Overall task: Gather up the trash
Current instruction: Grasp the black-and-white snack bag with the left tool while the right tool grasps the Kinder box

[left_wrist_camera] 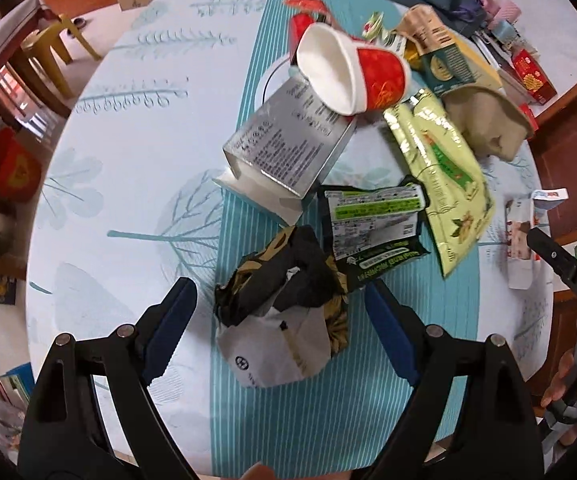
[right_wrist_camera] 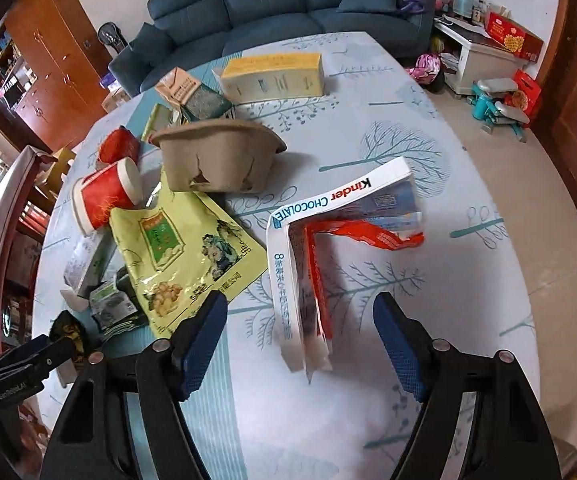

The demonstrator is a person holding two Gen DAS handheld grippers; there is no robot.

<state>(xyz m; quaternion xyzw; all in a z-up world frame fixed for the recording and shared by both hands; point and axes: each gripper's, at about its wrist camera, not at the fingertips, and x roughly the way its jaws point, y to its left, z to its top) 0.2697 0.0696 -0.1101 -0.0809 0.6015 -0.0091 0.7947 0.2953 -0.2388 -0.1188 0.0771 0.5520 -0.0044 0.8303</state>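
Fingers, left gripper (left_wrist_camera: pixel 280 332): spread wide, blue pads on either side of the crumpled black-and-white bag (left_wrist_camera: pixel 284 320); gaps show on both sides, so nothing is clamped.
Fingers, right gripper (right_wrist_camera: pixel 300 340): apart, straddling the lower end of the Kinder Chocolate box (right_wrist_camera: pixel 308 264); pads clear of it, no grip.
Hidden, left view: lower part of the crumpled bag sits between the finger frames; a person's hand (left_wrist_camera: pixel 572 376) on the other tool is cut by the right edge of the picture.
Hidden, right view: the left tool shows only as a black bar at the lower left edge; the silver carton (right_wrist_camera: pixel 88 260) is partly covered by the yellow pouch (right_wrist_camera: pixel 184 252).
Hard to make out: print on the dark green wrapper (left_wrist_camera: pixel 372 224) is too small to read; items on the far side of the pile overlap.
Table edge: the round table (right_wrist_camera: pixel 468 280) with tree-pattern cloth ends well to the right of the Kinder box, floor beyond.
Open room: bare cloth lies to the right of and below the Kinder box; in the left view, bare cloth lies left of the silver carton (left_wrist_camera: pixel 288 140).
Containers: red paper cup (left_wrist_camera: pixel 352 76) lies on its side, white inside visible, seemingly empty; brown pulp tray (right_wrist_camera: pixel 220 156) stands tilted beside the yellow pouch, contents not visible.
Box state: Kinder box is torn open and flattened, red lining exposed.
Far carton: yellow box (right_wrist_camera: pixel 276 76) lies near the far table edge.
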